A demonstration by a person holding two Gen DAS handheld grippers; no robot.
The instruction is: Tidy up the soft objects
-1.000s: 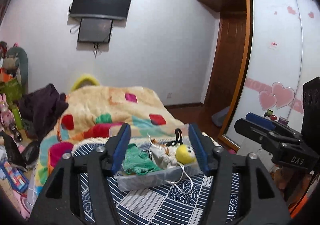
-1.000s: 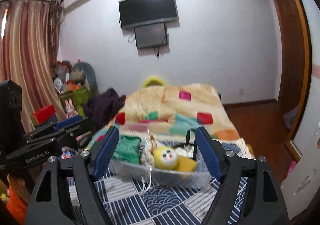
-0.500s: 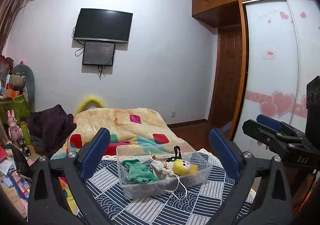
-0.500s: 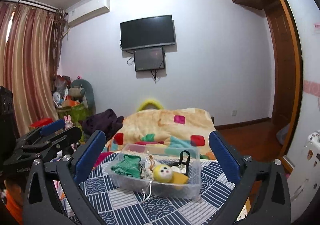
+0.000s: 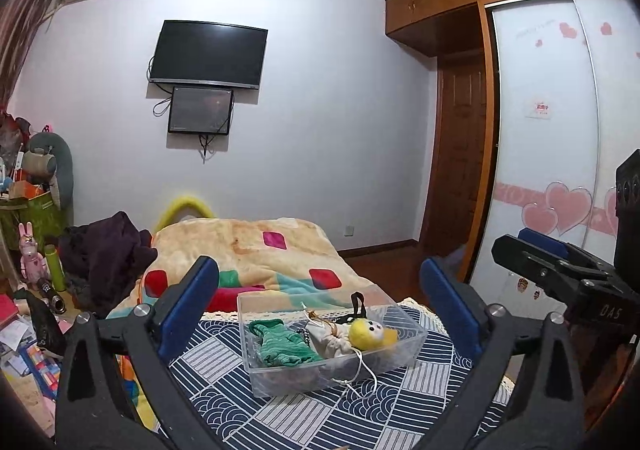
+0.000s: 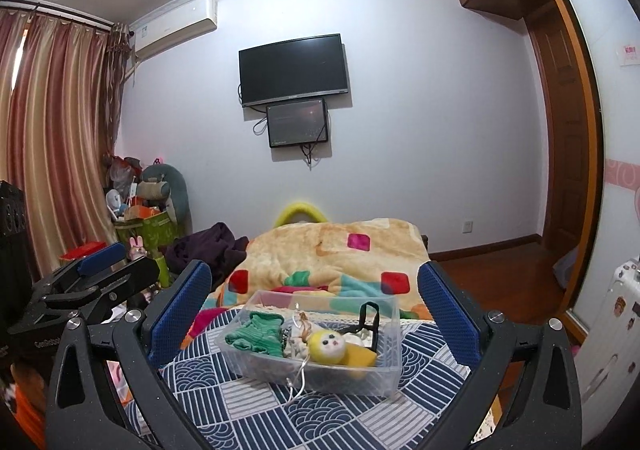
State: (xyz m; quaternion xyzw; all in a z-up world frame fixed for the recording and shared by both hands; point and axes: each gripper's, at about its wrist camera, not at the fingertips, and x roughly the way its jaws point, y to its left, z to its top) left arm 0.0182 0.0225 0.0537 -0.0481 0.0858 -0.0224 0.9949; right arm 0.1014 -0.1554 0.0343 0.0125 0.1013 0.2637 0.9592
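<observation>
A clear plastic bin (image 5: 334, 364) sits on the blue patterned cloth (image 5: 296, 410) at the foot of the bed (image 5: 248, 250). Inside it lie a folded green knit cloth (image 5: 282, 344), a yellow-headed plush doll (image 5: 366, 332) and a black strap (image 6: 370, 320). The left hand-held gripper (image 5: 320, 304) and right hand-held gripper (image 6: 314, 304) both hang spread wide above the bin, holding nothing.
</observation>
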